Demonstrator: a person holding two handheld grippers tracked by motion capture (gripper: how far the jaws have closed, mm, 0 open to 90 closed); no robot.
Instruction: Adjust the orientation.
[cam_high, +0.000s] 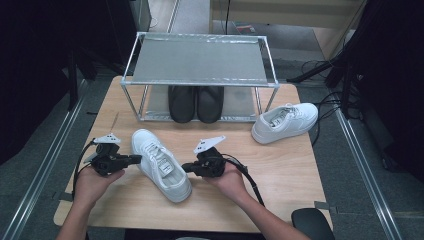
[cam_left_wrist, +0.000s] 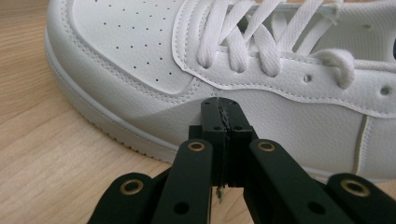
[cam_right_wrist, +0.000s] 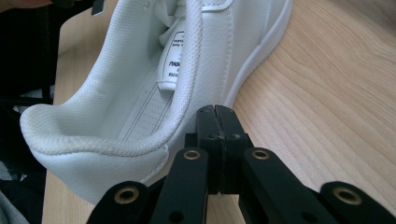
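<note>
A white sneaker lies on the wooden table between the two grippers, its toe toward the rack and its heel toward the person. The left gripper points at the shoe's side from the left; in the left gripper view its jaws are pressed together with nothing between them, and their tips sit right at the sneaker's side panel below the laces, though whether they actually touch the leather is hard to tell. The right gripper comes in from the other side, near the heel end. In the right gripper view its jaws are likewise closed on nothing, with the tips just beside the padded collar of the sneaker; contact cannot be confirmed there either. The printed label inside the shoe is too small to read, and the shoe's toe is cut off at the top of that view. A second white sneaker sits well apart at the right, next to a metal rack. A pair of black shoes stands on the rack's lower level, their rear parts hidden under the top shelf.
</note>
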